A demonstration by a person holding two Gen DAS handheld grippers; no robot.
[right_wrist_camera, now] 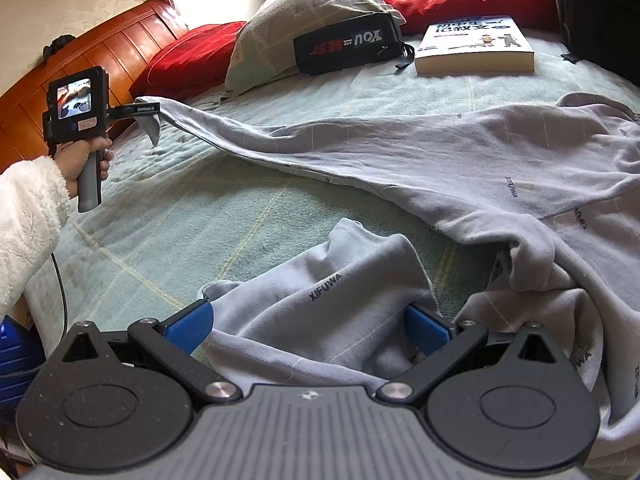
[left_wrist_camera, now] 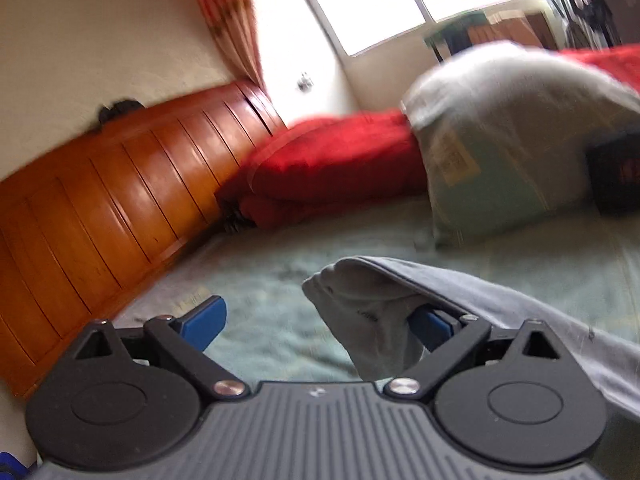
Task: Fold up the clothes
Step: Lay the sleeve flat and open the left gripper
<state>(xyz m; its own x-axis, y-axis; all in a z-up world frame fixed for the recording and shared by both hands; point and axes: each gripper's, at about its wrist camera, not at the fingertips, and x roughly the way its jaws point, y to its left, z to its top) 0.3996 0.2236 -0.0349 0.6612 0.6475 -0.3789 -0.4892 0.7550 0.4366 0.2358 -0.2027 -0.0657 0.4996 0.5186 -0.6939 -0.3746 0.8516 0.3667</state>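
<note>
- Right gripper (right_wrist_camera: 308, 330), black-armed with blue finger pads, sits nearest the lens: pads spread wide, with a bunched fold of the pale grey long-sleeved cotton garment (right_wrist_camera: 460, 160) lying between them and touching both pads; no pinch is made.
- Printing on that fold reads "XIFUWA"; the same word repeats across the garment's body.
- Left gripper (left_wrist_camera: 316, 320) in its own view: blue pads wide apart, the sleeve end draped over the right-hand pad and hanging into the gap. View is motion-blurred.
- From the right wrist view, the left gripper (right_wrist_camera: 138, 110) is carried by a hand (right_wrist_camera: 82, 158) in a fluffy white sleeve (right_wrist_camera: 28, 216); the sleeve end hangs off its tip, raised clear of the bed. Whether cloth is clamped there cannot be told.
- Garment lies spread over the pale green quilted bedspread (right_wrist_camera: 168, 208), one sleeve stretched up toward the left gripper.
- Black zip pouch (right_wrist_camera: 346, 46) leans on a grey-green pillow (right_wrist_camera: 296, 8); its lettering, seen upside down, reads "YOU ARE BEST".
- White paperback book (right_wrist_camera: 476, 46) with Chinese title lies beside the pouch.
- Red pillows (right_wrist_camera: 188, 56) rest against the orange wooden headboard (right_wrist_camera: 120, 48).
</note>
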